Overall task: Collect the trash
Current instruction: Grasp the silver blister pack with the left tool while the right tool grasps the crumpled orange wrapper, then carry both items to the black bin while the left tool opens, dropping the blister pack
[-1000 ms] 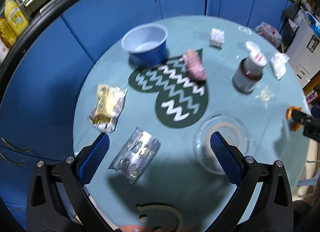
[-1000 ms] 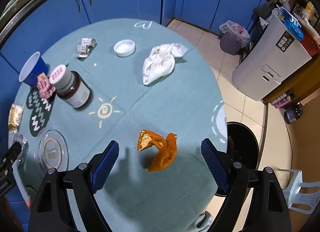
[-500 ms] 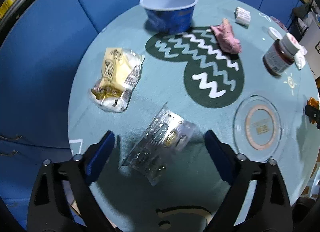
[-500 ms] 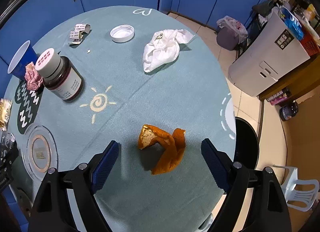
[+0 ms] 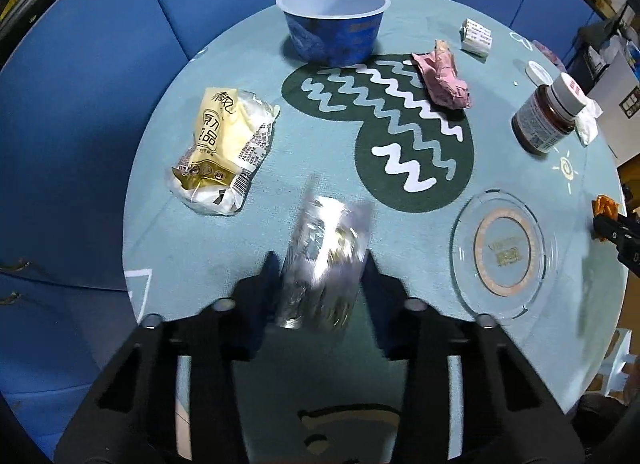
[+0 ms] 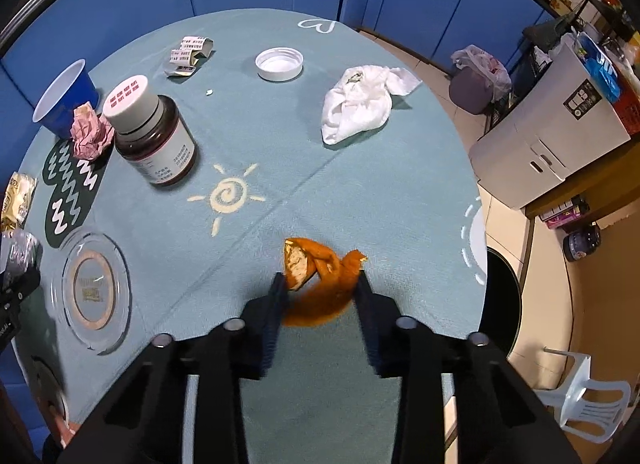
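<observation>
The left gripper (image 5: 322,284) pinches the shiny pill pack (image 5: 326,260), which stands long-ways between its jaws. The right gripper (image 6: 320,284) squeezes the orange peel (image 6: 318,284) lying right between its jaws.

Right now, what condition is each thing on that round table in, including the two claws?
Left claw: shut on the blister pack.
Right claw: shut on the orange peel.
Blue bowl: upright, looks empty.
Brown bottle: upright, capped.
White lid: lying loose.
Snack bag: crumpled, lying flat.
Pink wrapper: crumpled.
White tissue: crumpled.
</observation>
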